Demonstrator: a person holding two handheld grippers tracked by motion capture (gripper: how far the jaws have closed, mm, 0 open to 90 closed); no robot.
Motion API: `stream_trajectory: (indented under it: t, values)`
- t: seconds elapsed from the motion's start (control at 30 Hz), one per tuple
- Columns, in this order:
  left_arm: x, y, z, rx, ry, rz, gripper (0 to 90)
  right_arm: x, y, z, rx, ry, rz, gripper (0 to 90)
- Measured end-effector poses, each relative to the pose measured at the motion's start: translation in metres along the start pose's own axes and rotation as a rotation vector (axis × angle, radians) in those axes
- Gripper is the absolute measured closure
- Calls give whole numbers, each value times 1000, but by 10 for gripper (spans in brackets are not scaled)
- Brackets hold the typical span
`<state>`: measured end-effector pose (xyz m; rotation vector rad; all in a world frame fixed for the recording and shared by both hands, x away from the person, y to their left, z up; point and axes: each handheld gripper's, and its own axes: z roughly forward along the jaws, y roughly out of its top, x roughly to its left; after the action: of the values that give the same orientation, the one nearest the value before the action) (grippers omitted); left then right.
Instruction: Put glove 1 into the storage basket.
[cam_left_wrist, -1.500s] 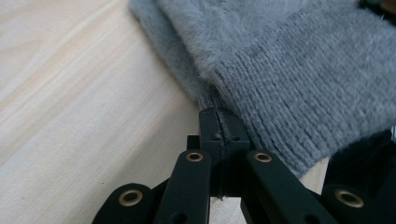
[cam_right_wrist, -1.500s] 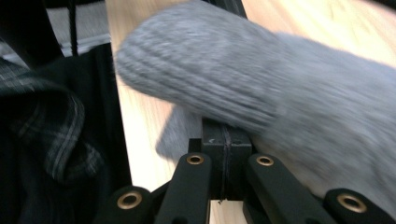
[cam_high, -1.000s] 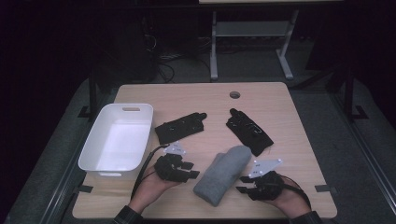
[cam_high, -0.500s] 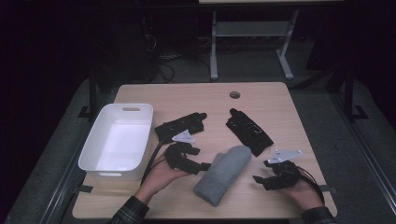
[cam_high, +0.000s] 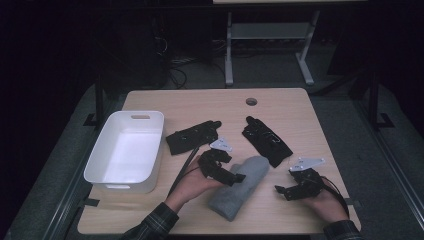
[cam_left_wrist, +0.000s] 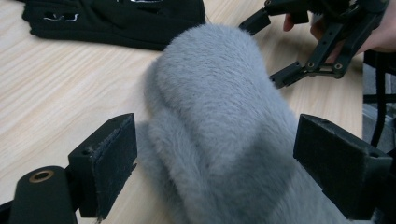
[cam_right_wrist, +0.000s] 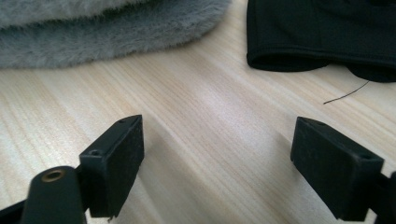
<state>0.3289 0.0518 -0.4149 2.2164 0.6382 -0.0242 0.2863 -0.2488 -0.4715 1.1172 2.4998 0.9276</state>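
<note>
A grey fuzzy mitten (cam_high: 240, 188) lies at the table's front middle. My left gripper (cam_high: 231, 176) is open, its jaws standing on either side of the mitten's near end; in the left gripper view the mitten (cam_left_wrist: 219, 112) lies between the two pads (cam_left_wrist: 109, 163) without either one pressing it. My right gripper (cam_high: 283, 191) is open just right of the mitten, over bare wood with nothing between its jaws. The right gripper view has the mitten (cam_right_wrist: 107, 28) at upper left and a black glove (cam_right_wrist: 322, 37) at upper right.
A white tub (cam_high: 150, 145) stands at the left. Two black gloves lie behind the mitten, one (cam_high: 192, 136) left of centre and one (cam_high: 266, 140) right of centre. A cable hole (cam_high: 251, 101) is near the far edge of the table (cam_high: 200, 105).
My left gripper has moved right and now straddles the mitten's near end. My right gripper has drawn a little to the right, away from the mitten. The mitten has stayed put.
</note>
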Motion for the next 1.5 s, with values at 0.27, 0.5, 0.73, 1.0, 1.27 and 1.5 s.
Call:
stream_trajectory:
  t: [0.27,0.5,0.73,1.0,1.27,1.5]
  values:
    - [4,-11,27,84,36,13,121,-1,-1,0,-7,-4,6,171]
    - [13,-21,36,101,9,-24,121,-2,-2,-1,-5,-5,4,171]
    - [16,-25,41,104,-21,-54,171,-2,-2,-1,-12,-4,2,170]
    - [16,-24,40,123,-101,-51,429,-2,-5,1,-32,-1,-1,137]
    - [11,-21,39,146,-108,-10,615,-2,-10,5,-90,3,-1,81]
    - [10,-18,31,118,-123,-12,670,-1,-11,5,-98,3,3,74]
